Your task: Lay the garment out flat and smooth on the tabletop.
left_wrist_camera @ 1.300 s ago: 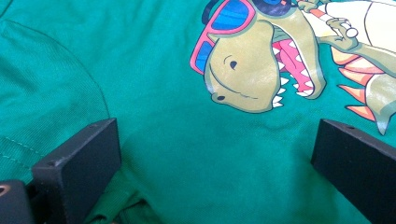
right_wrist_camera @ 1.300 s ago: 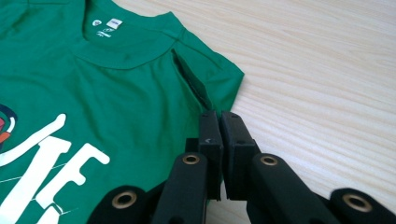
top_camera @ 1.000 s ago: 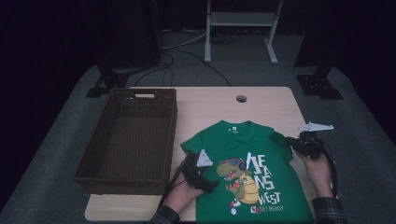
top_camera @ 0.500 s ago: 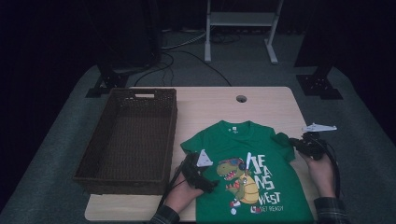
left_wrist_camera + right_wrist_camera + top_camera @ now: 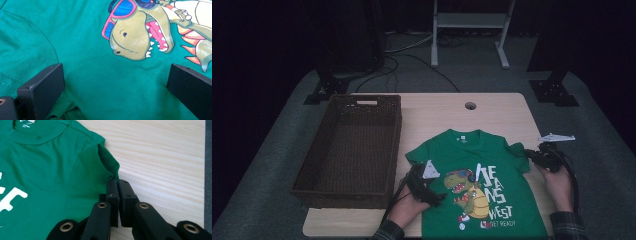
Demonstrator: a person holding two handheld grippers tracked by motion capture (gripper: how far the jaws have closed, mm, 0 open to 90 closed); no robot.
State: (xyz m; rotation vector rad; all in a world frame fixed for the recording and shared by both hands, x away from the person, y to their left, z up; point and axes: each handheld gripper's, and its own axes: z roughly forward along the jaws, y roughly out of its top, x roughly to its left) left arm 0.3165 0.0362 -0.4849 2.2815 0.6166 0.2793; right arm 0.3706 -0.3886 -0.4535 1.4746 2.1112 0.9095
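A green T-shirt with a dinosaur print and white letters lies flat on the wooden table, neck toward the far side. My left gripper rests on the shirt's left part, just left of the dinosaur's head. Its jaws are open and stand wide apart on the cloth. My right gripper is at the shirt's right sleeve. It is shut, with the sleeve's hem pinched at the jaw tips and the sleeve bunched up a little.
A long dark wicker basket stands empty on the left half of the table, close to the shirt's left sleeve. A cable hole sits near the far edge. Bare wood lies right of the sleeve, with the table's right edge close by.
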